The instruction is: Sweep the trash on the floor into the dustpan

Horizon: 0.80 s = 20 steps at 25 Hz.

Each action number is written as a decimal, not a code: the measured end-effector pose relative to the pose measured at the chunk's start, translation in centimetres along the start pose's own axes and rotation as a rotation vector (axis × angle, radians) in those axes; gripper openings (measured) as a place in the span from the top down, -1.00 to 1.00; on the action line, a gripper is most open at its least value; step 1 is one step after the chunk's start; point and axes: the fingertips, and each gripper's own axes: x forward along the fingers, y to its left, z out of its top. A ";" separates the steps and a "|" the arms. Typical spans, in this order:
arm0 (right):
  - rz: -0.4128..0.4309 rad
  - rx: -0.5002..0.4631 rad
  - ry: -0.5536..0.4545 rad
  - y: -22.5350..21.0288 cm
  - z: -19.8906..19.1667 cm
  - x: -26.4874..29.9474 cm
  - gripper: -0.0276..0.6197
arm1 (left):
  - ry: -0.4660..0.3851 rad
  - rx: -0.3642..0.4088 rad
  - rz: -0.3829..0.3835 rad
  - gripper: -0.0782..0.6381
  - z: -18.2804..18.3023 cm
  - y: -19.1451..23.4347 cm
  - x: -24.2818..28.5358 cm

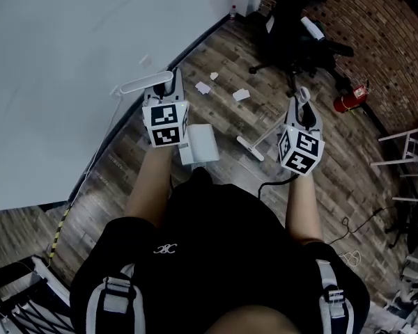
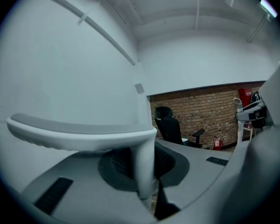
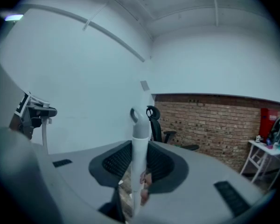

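Note:
Several white paper scraps [image 1: 203, 88] [image 1: 241, 94] lie on the wood floor ahead of me. My left gripper [image 1: 168, 89] is shut on the white dustpan's upright handle [image 2: 144, 164], just under its horizontal top grip [image 2: 79, 132]. The pan [image 1: 200, 143] rests on the floor near my feet. My right gripper [image 1: 303, 104] is shut on the broom's white pole [image 3: 140, 157], whose loop end [image 3: 135, 115] sticks up past the jaws. The broom head [image 1: 249, 147] sits on the floor to the right of the pan, short of the scraps.
A black office chair [image 1: 299, 26] stands beyond the scraps by the brick wall, with a red fire extinguisher [image 1: 350, 100] to its right. A white wall [image 1: 63, 68] runs along the left. White stools [image 1: 403, 145] and loose cables [image 1: 348, 228] are at the right.

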 end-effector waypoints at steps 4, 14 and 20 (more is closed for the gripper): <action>-0.072 0.030 -0.009 0.6 1.6 4.3 0.57 | 0.036 -0.023 -0.006 0.66 -1.2 3.8 5.2; -0.168 0.070 -0.010 0.8 3.6 13.1 0.57 | 0.022 -0.077 -0.001 0.65 -1.9 10.7 12.9; -0.130 0.056 -0.021 1.9 4.5 20.1 0.57 | 0.062 -0.054 0.023 0.65 -3.2 12.8 17.9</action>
